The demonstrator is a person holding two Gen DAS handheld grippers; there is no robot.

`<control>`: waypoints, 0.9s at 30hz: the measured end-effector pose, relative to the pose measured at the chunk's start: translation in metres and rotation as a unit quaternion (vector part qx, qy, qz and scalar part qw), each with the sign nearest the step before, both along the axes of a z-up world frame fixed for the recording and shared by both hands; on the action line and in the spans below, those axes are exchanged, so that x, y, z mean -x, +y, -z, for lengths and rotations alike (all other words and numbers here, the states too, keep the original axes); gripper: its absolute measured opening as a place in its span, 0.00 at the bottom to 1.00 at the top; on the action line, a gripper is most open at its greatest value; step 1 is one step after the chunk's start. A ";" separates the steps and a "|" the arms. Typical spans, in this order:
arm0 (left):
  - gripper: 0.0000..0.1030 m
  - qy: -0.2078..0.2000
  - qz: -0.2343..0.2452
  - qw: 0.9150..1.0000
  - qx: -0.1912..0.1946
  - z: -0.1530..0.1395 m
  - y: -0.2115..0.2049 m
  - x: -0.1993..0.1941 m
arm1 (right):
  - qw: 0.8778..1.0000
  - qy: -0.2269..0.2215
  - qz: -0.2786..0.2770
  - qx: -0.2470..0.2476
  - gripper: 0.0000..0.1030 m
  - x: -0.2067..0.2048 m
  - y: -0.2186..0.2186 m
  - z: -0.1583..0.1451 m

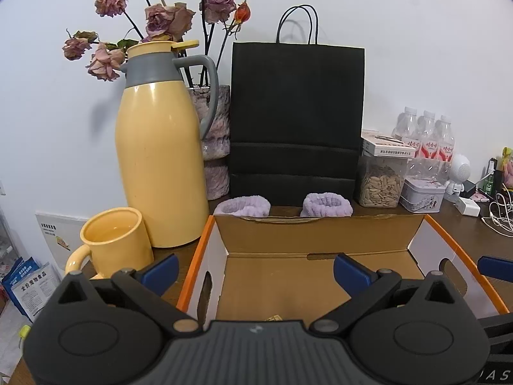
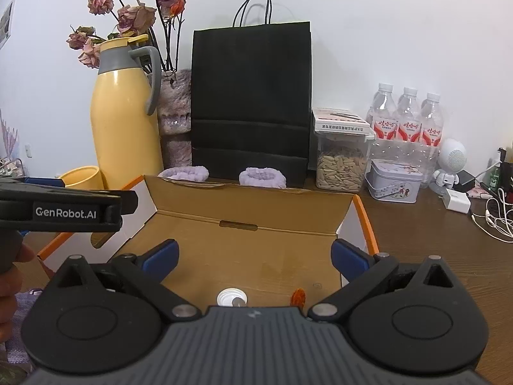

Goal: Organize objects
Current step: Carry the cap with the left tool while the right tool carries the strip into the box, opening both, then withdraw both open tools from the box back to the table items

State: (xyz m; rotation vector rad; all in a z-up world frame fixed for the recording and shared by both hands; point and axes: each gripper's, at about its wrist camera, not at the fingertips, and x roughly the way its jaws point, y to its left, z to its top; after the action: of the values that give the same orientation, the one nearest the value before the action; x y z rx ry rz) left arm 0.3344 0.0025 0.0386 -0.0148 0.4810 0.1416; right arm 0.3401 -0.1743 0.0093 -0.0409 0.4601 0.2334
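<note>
Both my grippers, left gripper [image 1: 255, 271] and right gripper [image 2: 255, 256], gape wide and empty over the cardboard box [image 2: 250, 215]; I should approach the purple wristbands [image 2: 262, 177] squarely.

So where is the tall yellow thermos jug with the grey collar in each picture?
Left wrist view: the tall yellow thermos jug stands left of centre, close behind the yellow mug.
Right wrist view: the jug stands further left, at the far left corner of the open cardboard box.
Shared landmark: the black paper bag stands to the jug's right in both.
</note>
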 end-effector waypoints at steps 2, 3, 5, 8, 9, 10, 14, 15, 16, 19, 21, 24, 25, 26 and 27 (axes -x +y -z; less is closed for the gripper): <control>1.00 0.000 0.000 1.000 0.000 0.000 0.000 0.000 | 1.000 0.000 0.001 0.001 1.00 0.000 0.000 0.000; 1.00 0.000 0.000 1.000 0.000 0.000 0.000 0.000 | 1.000 0.000 0.001 0.002 1.00 0.000 0.000 0.000; 1.00 0.000 0.001 1.000 0.000 0.000 0.000 0.000 | 1.000 0.000 0.001 0.004 1.00 0.000 0.000 0.000; 1.00 -0.001 0.003 1.000 -0.001 0.000 -0.001 0.001 | 1.000 0.000 0.001 0.006 1.00 0.000 0.000 0.000; 1.00 -0.001 0.004 1.000 -0.002 0.000 -0.001 0.001 | 1.000 0.000 0.001 0.006 1.00 0.000 0.000 0.000; 1.00 -0.001 0.004 1.000 -0.002 0.000 -0.001 0.002 | 1.000 0.000 0.001 0.007 1.00 0.000 0.000 0.001; 1.00 -0.002 0.004 1.000 -0.002 0.000 -0.002 0.002 | 1.000 0.000 0.001 0.008 1.00 0.000 0.001 0.001; 1.00 -0.002 0.004 1.000 -0.001 0.000 -0.002 0.002 | 1.000 -0.001 0.001 0.008 1.00 0.000 0.001 0.001; 1.00 -0.002 0.004 1.000 -0.001 -0.001 -0.002 0.003 | 1.000 -0.001 0.001 0.008 1.00 0.001 0.001 0.001; 1.00 -0.005 0.006 1.000 0.001 -0.002 -0.003 0.005 | 1.000 -0.003 0.002 0.008 1.00 0.002 0.000 0.000; 1.00 -0.007 0.008 1.000 0.001 -0.004 -0.003 0.007 | 1.000 -0.005 0.003 0.007 1.00 0.003 -0.001 -0.001; 1.00 -0.012 0.008 1.000 0.001 -0.007 -0.004 0.009 | 1.000 -0.009 0.003 0.008 1.00 0.005 -0.001 -0.004; 1.00 -0.012 0.008 1.000 0.002 -0.008 -0.004 0.010 | 1.000 -0.010 0.003 0.008 1.00 0.006 -0.001 -0.004; 1.00 -0.013 0.007 1.000 0.001 -0.009 -0.004 0.011 | 1.000 -0.012 0.002 0.009 1.00 0.007 0.000 -0.005; 1.00 -0.014 0.007 1.000 0.001 -0.009 -0.004 0.012 | 1.000 -0.013 0.001 0.010 1.00 0.008 0.000 -0.006</control>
State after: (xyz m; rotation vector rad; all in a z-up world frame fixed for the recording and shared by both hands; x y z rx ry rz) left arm 0.3226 -0.0011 0.0481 -0.0154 0.4541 0.1272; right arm 0.3316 -0.1745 0.0153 -0.0629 0.4359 0.2264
